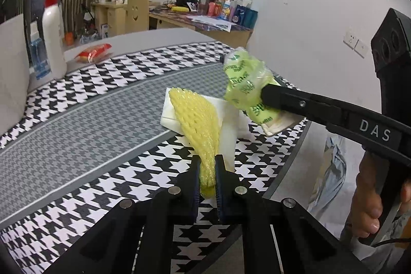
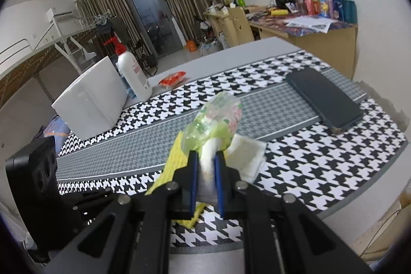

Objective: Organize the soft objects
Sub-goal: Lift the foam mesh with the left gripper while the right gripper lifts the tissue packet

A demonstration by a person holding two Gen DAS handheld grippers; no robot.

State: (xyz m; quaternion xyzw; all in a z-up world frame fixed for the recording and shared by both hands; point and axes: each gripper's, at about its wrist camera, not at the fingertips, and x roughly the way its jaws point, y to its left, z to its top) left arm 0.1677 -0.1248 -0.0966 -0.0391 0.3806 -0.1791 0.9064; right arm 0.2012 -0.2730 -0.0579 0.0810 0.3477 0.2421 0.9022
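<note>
My left gripper is shut on the near end of a yellow foam net sleeve. The sleeve's far end lies over a white folded napkin on the houndstooth mat. Coming in from the right, my right gripper is shut on a light green tissue pack, held just above the napkin. In the right wrist view the right gripper pinches the white end of that tissue pack. Beneath it lie the yellow net sleeve and the napkin.
A white box, a white pump bottle with a red top and a red snack packet stand at the mat's far left. A dark flat case lies at the right. A person's hand grips the right tool's handle.
</note>
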